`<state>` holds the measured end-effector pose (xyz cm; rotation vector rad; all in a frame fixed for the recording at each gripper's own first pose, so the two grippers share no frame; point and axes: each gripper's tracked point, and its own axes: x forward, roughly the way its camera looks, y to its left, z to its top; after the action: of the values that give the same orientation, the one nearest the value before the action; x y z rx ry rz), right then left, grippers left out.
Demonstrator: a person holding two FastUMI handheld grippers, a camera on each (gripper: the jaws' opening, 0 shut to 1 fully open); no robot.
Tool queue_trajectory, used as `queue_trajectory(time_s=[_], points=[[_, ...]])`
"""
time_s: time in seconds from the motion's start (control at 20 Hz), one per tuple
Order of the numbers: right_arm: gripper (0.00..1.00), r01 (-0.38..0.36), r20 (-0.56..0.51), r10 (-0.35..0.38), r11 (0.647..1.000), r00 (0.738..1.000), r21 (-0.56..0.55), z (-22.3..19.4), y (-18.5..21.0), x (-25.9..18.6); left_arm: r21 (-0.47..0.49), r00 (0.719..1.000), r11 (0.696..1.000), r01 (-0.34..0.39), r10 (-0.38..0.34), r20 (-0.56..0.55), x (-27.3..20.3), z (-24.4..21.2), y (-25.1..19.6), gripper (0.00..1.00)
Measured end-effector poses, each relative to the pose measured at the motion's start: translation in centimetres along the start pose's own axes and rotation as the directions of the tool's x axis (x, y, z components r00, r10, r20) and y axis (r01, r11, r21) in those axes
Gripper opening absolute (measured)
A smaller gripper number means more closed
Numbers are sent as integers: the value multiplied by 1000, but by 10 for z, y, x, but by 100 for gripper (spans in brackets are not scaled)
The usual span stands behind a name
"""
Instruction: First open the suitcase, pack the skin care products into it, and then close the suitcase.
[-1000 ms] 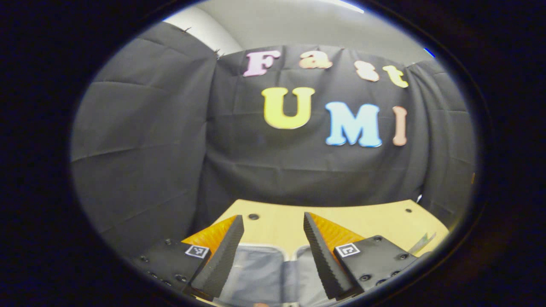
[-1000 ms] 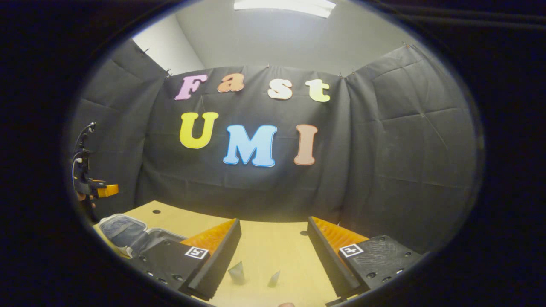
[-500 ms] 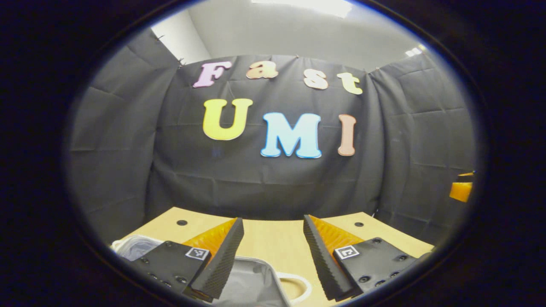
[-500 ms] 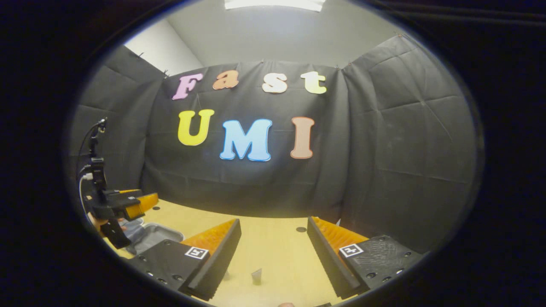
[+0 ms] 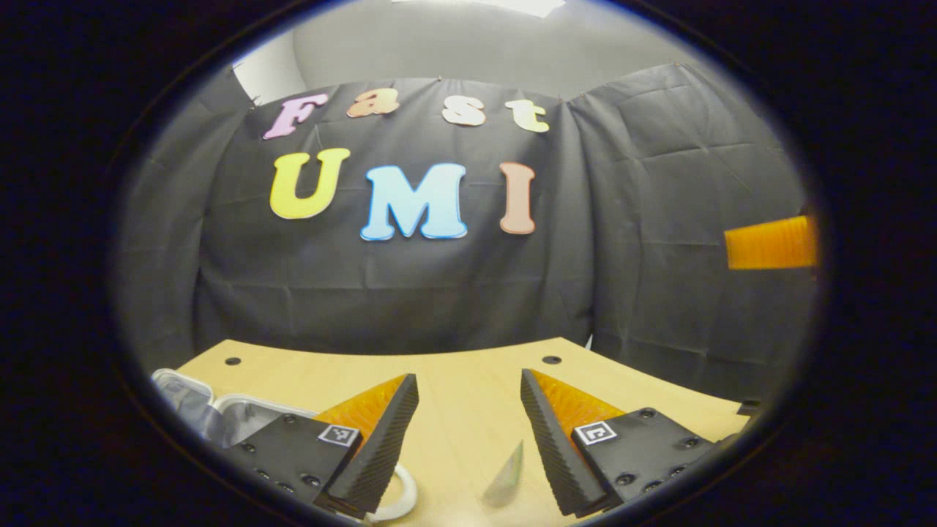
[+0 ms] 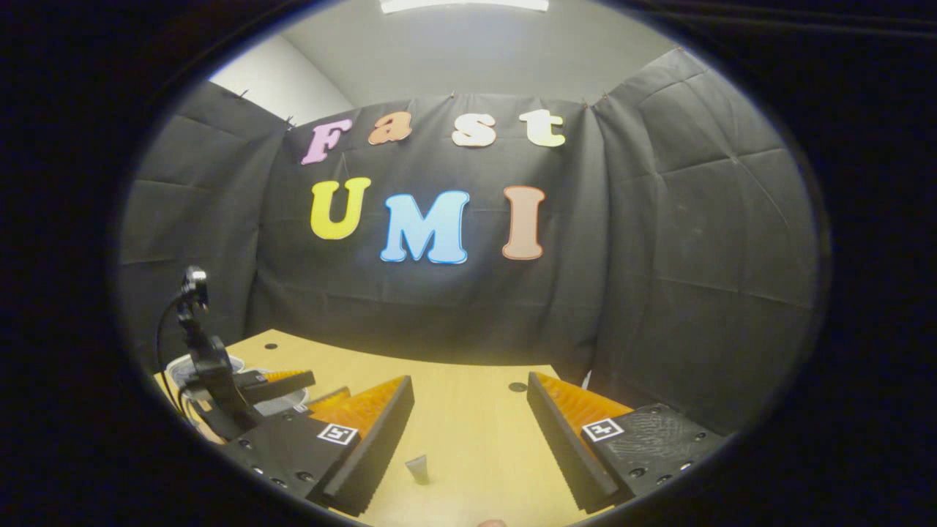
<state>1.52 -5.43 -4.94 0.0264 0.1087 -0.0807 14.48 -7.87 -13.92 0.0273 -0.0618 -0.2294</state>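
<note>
While suitcase [image 5: 192, 407] lies open (table's [image 5: 454, 380] left edge), tube [image 5: 506, 476] sits apart.

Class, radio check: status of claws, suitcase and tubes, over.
Left claw open, empty. Right claw open, empty. Suitcase open on table; tube unpacked. Nothing blocking.

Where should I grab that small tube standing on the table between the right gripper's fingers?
The small tube seems to stand upright on the table, narrower at the bottom. Probably grip its wider upper body, coming straight forward with the right gripper, whose open fingers already frame it; lower first.
</note>
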Motion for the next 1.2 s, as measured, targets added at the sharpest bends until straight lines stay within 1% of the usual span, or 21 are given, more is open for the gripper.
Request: queue_trajectory(time_s=[0.1, 0.25, 0.35, 0.4, 0.45, 0.5, 0.6, 0.65, 0.75, 0.8, 0.85, 0.9, 1.0, 1.05, 1.1, 1.2], points=[[95, -13, -7, 13, 1000, 1000, -4, -4, -1, 3, 4, 999, 1000, 13, -12, -43, 8, -38, -12, 91], [95, -19, -14, 19, 1000, 1000, -6, -16, -3, 7, 2, 989, 1000, 27, -26, -146, 16, -97, -24, 91], [95, -40, -39, 40, 999, 998, -3, -28, 3, 11, -6, 979, 999, 32, -33, -199, 19, -123, -27, 91], [95, -53, -51, 53, 999, 997, -7, -33, 7, 12, -10, 975, 1000, 24, -25, -220, 21, -134, -25, 90], [94, -64, -60, 63, 998, 996, -14, -36, 10, 14, -15, 971, 1000, 18, -21, -237, 22, -142, -24, 87], [95, -70, -71, 69, 997, 995, -22, -41, 11, 15, -25, 966, 1000, 13, -19, -259, 24, -152, -24, 75], [95, -84, -88, 81, 996, 993, -25, -48, 15, 15, -28, 946, 1000, -2, -7, -323, 26, -176, -24, 67], [95, -89, -90, 87, 996, 992, -24, -50, 17, 14, -11, 942, 1000, -17, 13, -335, 28, -178, -20, 61], [95, -97, -100, 95, 995, 990, -20, -56, 21, 17, -3, 942, 1000, -4, 2, -336, 33, -174, -22, 51], [96, -102, -109, 100, 995, 989, -14, -60, 24, 19, -8, 935, 1000, -8, 5, -354, 32, -174, -22, 47], [96, -107, -119, 106, 994, 987, -5, -64, 27, 21, -32, 928, 999, 0, -12, -373, 29, -175, -24, 47], [95, -111, -130, 110, 994, 985, 6, -70, 30, 25, -88, 918, 996, 9, -43, -394, 28, -176, -29, 43], [94, -122, -186, 127, 992, 974, 36, -90, 39, 33, -194, 902, 981, 19, -101, -419, 14, -159, -29, 42], [95, -130, -223, 141, 990, 965, 64, -102, 45, 37, -221, 902, 975, 21, -114, -417, 4, -144, -23, 43], [94, -139, -254, 160, 986, 954, 97, -113, 52, 41, -233, 901, 972, 13, -113, -419, -4, -125, -17, 42], [95, -152, -305, 190, 978, 933, 143, -135, 67, 51, -275, 906, 962, -8, -110, -410, -19, -86, 0, 42]])
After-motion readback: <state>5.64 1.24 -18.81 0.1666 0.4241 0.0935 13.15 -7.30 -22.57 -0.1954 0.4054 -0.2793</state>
